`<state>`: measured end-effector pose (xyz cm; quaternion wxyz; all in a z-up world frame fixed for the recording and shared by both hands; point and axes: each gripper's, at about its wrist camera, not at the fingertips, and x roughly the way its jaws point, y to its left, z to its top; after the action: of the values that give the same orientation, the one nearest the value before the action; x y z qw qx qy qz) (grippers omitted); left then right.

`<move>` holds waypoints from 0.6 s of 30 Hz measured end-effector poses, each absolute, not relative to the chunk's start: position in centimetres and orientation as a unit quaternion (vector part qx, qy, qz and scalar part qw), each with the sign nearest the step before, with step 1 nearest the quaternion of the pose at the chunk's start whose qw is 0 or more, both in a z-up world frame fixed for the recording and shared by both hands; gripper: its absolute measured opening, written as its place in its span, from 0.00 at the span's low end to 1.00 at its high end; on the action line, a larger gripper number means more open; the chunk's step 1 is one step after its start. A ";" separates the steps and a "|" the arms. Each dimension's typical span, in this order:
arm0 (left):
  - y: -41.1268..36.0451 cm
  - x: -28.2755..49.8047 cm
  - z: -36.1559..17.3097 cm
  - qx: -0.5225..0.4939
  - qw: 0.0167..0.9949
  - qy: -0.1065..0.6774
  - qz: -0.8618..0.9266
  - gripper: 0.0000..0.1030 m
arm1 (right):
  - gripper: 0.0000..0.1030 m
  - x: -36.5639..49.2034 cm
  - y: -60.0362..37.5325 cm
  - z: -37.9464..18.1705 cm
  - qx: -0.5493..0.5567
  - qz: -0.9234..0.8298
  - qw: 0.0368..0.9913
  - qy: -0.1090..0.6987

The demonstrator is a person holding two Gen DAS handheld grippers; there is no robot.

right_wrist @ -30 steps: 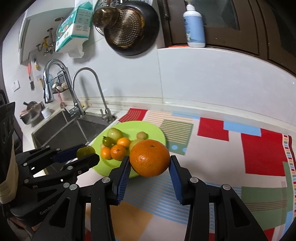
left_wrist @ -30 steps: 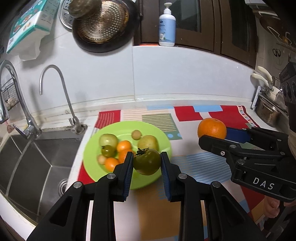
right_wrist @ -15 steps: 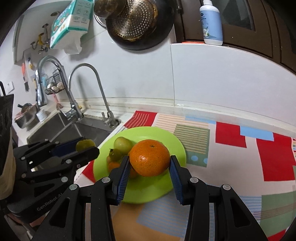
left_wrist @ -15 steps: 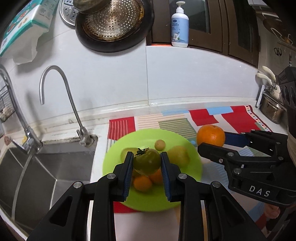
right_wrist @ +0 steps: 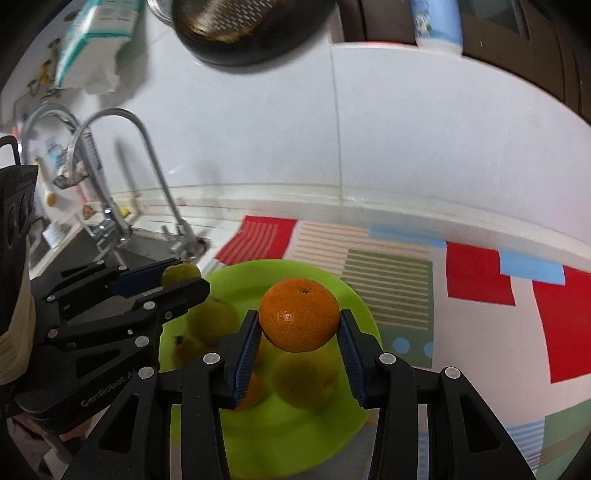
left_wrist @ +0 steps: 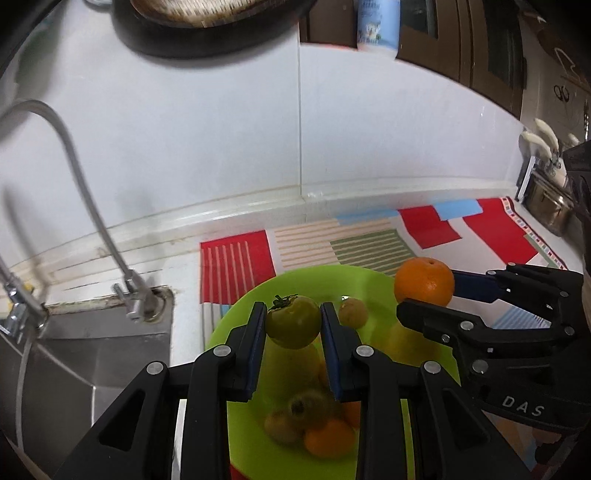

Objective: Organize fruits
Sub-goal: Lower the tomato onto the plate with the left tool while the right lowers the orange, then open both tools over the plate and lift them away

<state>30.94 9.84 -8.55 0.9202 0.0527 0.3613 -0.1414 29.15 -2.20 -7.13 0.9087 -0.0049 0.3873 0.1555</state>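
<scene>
My left gripper [left_wrist: 293,325] is shut on a green tomato [left_wrist: 293,321] with a dark stem, held above the lime-green plate [left_wrist: 373,280]. My right gripper [right_wrist: 298,328] is shut on an orange [right_wrist: 299,314], also above the plate [right_wrist: 354,302]. The plate holds several small fruits: a green pear [right_wrist: 212,317], small oranges [left_wrist: 328,437] and other small green fruits [left_wrist: 352,312]. In the left wrist view the right gripper [left_wrist: 424,299] with the orange [left_wrist: 424,281] is at the right. In the right wrist view the left gripper [right_wrist: 181,277] with the tomato [right_wrist: 181,273] is at the left.
The plate lies on a patterned red, green and blue mat [left_wrist: 432,229]. A steel sink [left_wrist: 74,354] with a curved tap [left_wrist: 85,199] is at the left. A white tiled wall [right_wrist: 406,129] is behind, with a hanging pan [right_wrist: 243,29] and a soap bottle [right_wrist: 437,22] above.
Both grippers have moved forward and left with their fruits, from beside the plate to over it. Both have stayed shut.
</scene>
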 end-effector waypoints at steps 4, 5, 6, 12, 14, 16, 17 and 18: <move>9.5 32.7 -9.9 0.054 0.912 0.378 -0.151 0.28 | 0.42 30.5 -2.5 -8.5 0.001 0.139 0.903 0.406; 9.4 33.0 -10.2 0.054 0.910 0.381 -0.151 0.28 | 0.42 30.7 -2.6 -8.8 0.002 0.135 0.902 0.409; 9.3 33.3 -10.4 0.053 0.909 0.385 -0.151 0.28 | 0.42 30.9 -2.7 -9.0 0.003 0.133 0.902 0.412; 9.0 33.5 -10.9 0.052 0.903 0.395 -0.161 0.39 | 0.43 31.3 -2.7 -9.6 0.004 0.128 0.900 0.417; 9.0 33.2 -10.6 0.052 0.905 0.392 -0.160 0.39 | 0.47 31.2 -2.8 -9.5 0.009 0.125 0.901 0.414; 9.2 33.0 -10.5 0.052 0.904 0.394 -0.156 0.39 | 0.50 30.9 -3.0 -9.2 0.013 0.121 0.905 0.407; 9.3 32.8 -10.4 0.050 0.905 0.394 -0.155 0.39 | 0.50 30.9 -3.0 -9.1 0.012 0.120 0.906 0.407; 9.4 32.7 -10.2 0.048 0.905 0.393 -0.153 0.40 | 0.50 30.8 -3.0 -9.0 0.011 0.118 0.906 0.407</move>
<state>32.68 9.40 -10.25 0.9052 0.0485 0.3933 -0.1534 30.76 -3.02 -9.00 0.9056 0.0107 0.4071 0.1181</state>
